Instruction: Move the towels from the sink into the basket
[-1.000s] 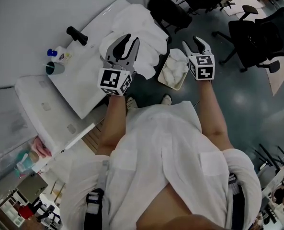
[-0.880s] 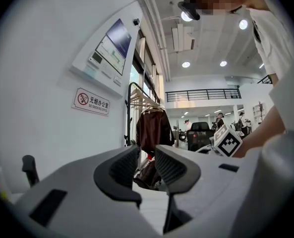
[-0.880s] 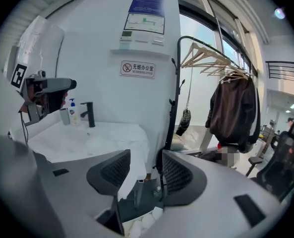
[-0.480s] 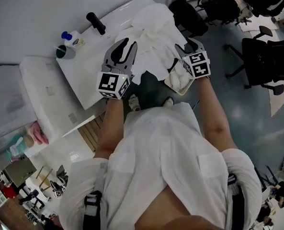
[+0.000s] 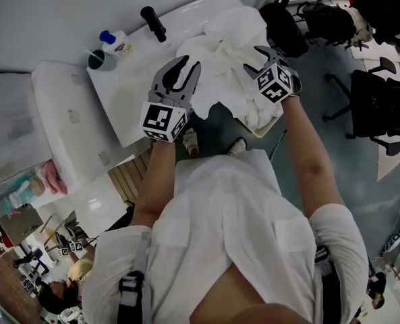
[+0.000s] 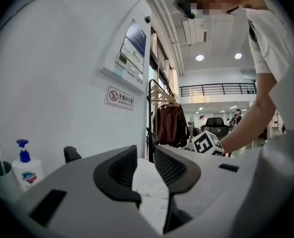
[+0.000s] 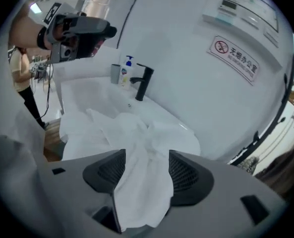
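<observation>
White sink (image 5: 135, 93), towels (image 5: 216, 56) heaped in it and spilling over the front edge. Basket (image 5: 257, 132) on the floor just below, white cloth inside. Left tongs (image 6: 146, 155) released, narrow gap, towel showing through. Right tongs (image 7: 147, 162) angled down on the heap, jaws just been opening, towel fold between them, not clamped.

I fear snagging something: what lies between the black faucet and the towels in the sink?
Just bare white sink, save one tiny dark spot, separates the faucet from the towels; the right gripper view shows it.
</observation>
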Demonstrator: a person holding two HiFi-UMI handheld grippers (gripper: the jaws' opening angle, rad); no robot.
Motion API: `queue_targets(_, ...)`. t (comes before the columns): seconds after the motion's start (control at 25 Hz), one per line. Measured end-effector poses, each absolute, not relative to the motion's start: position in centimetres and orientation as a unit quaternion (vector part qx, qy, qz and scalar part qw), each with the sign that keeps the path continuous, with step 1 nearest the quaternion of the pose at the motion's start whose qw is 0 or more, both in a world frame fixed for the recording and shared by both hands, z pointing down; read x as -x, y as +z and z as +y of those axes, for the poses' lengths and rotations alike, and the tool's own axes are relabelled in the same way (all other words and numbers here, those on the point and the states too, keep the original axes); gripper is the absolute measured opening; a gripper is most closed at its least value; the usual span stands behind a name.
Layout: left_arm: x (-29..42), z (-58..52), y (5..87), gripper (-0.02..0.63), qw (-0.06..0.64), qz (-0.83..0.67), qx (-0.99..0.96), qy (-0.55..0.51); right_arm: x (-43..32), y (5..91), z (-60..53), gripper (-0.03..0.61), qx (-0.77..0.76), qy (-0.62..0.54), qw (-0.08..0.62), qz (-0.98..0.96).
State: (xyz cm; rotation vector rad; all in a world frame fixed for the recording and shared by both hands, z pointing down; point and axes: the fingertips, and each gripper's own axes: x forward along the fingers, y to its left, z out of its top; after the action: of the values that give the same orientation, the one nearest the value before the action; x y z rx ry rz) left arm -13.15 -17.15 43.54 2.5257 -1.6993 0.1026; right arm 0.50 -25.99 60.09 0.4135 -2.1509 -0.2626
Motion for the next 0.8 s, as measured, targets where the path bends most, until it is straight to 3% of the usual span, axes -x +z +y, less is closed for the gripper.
queue_targets(0.32, 14.8, -17.7, 44.5, 0.112, 0.057, -0.564, -0.823, 0.041, 2.4, 63.7, -28.0, 0.287, -0.077, -0.216, 0.517, -0.825)
queue_targets(0.8, 16.7, -18.4, 47.3, 0.112, 0.081, -0.572, -0.815, 0.05, 4.2, 69.0, -30.5, 0.296, -0.051, -0.274, 0.563, -0.778)
